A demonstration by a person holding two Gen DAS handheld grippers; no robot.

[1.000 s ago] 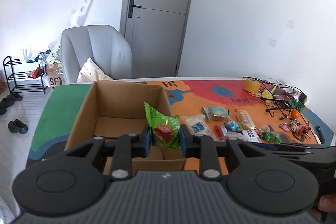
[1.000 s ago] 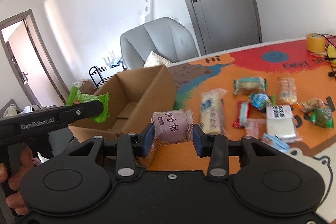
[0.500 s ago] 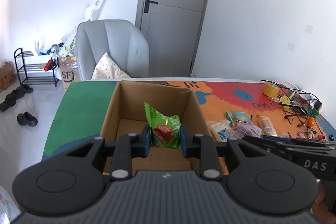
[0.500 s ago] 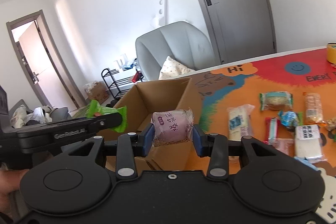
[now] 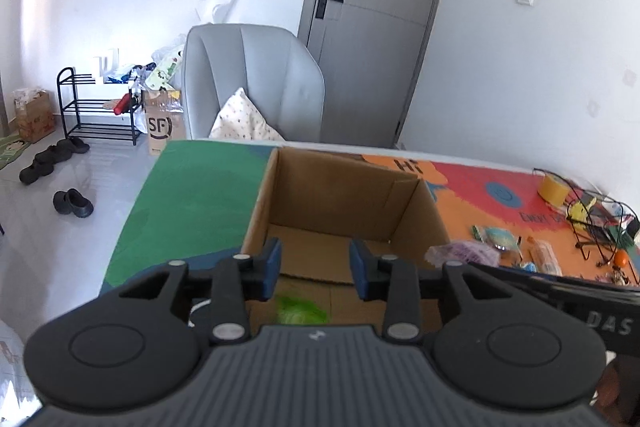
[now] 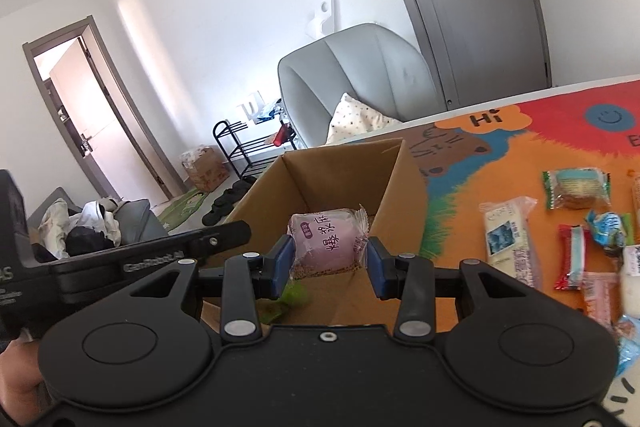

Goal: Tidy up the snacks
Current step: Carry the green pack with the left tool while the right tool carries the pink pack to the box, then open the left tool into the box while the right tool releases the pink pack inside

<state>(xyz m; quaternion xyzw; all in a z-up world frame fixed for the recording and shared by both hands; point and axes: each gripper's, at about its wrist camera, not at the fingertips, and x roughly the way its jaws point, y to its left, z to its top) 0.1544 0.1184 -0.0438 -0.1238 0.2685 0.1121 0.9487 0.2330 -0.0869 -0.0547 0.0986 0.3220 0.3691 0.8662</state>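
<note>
Left wrist view: your left gripper (image 5: pixel 315 269) hangs over the cardboard box (image 5: pixel 420 205), jaws opening with nothing between them; a blurred green snack packet (image 5: pixel 301 311) shows inside the box below, so one item appears stowed. Your right gripper (image 6: pixel 330 263) pinches a purple-wrapped cake (image 6: pixel 325 241) above the box's near edge, not yet released. Beyond the box's right wall, several wrapped snacks (image 6: pixel 510 241) lie loose on the colourful mat (image 6: pixel 500 155), so most of the sorting seems left.
</note>
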